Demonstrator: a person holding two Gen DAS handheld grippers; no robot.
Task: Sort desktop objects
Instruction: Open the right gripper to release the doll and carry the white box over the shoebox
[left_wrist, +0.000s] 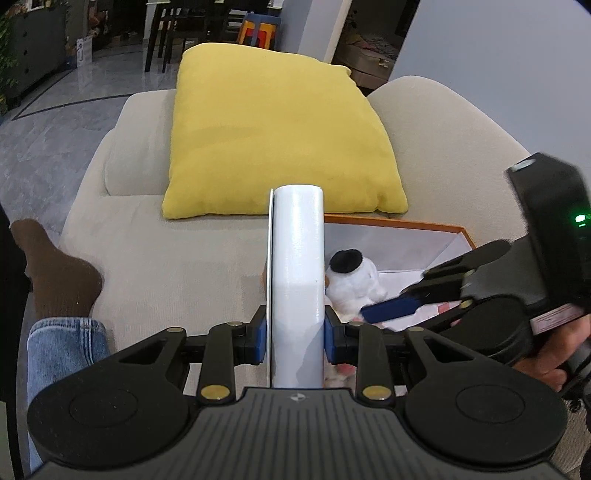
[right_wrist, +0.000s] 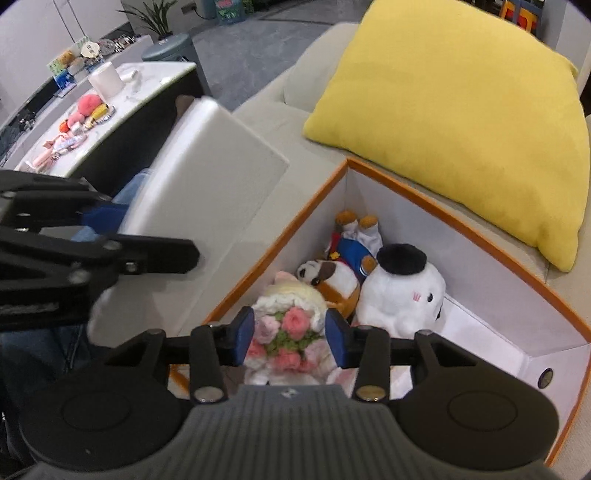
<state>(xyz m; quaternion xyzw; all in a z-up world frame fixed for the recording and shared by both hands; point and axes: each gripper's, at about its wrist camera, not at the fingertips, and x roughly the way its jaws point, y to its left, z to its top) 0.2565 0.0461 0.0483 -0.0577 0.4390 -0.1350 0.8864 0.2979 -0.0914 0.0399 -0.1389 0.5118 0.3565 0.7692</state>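
My left gripper (left_wrist: 295, 339) is shut on a white box lid (left_wrist: 297, 266), which stands on edge above the sofa. In the right wrist view the lid (right_wrist: 207, 177) tilts left of the orange-rimmed white box (right_wrist: 461, 218). My right gripper (right_wrist: 291, 336) hangs over the box's near left corner. Its blue pads touch both sides of a crochet doll with pink flowers (right_wrist: 288, 328). Inside the box lie a white plush with a black cap (right_wrist: 402, 291), a brown-and-white dog plush (right_wrist: 332, 277) and a blue-clothed plush (right_wrist: 354, 251). The right gripper's blue finger (left_wrist: 391, 308) shows beside the lid.
A yellow cushion (right_wrist: 454, 122) lies on the beige sofa (left_wrist: 166, 266) just behind the box. A low table (right_wrist: 110, 107) with small toys and a paper roll stands at the far left. A person's jeans leg and brown sock (left_wrist: 59, 280) rest on the sofa's left.
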